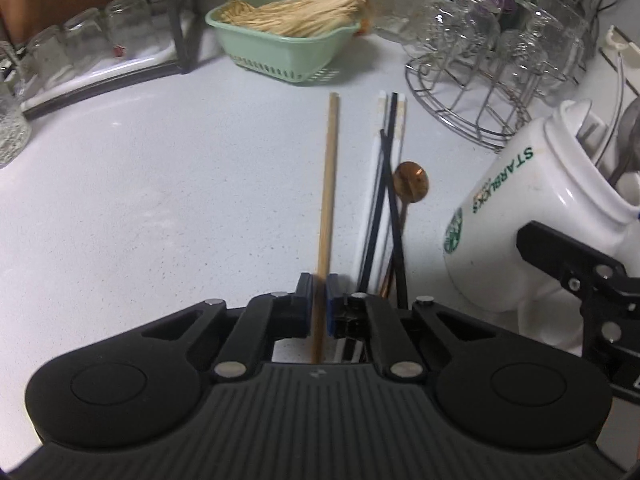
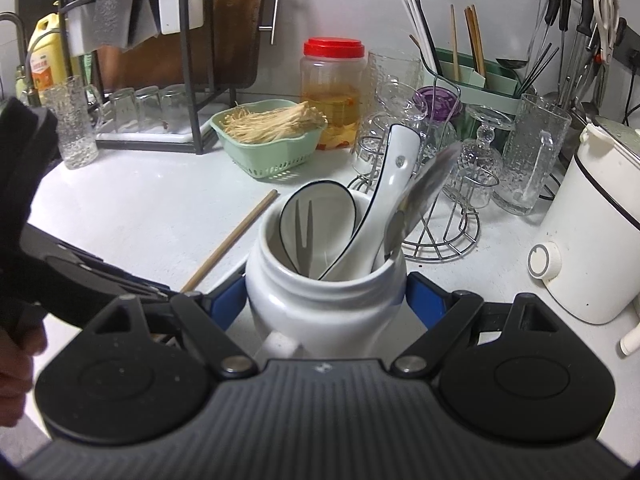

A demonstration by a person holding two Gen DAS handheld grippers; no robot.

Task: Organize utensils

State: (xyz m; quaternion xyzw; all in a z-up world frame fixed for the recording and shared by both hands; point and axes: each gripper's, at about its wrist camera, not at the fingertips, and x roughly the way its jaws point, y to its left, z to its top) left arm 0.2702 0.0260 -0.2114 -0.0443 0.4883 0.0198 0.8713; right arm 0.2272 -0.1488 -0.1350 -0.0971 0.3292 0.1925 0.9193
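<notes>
1 wooden chopstick (image 1: 328,184), pinched by the left hand-held gripper (image 1: 319,304), runs lengthwise toward the table's (image 1: 160,184) far edge, open surface leftward; right hand-held gripper (image 2: 326,304) clamps the white jar (image 2: 320,304).

White ceramic mug (image 1: 532,216), at three o'clock in the left wrist view: "STARBUCKS" in green capitals along the tilted side, round green logo below, further small lettering between them unreadable.
</notes>
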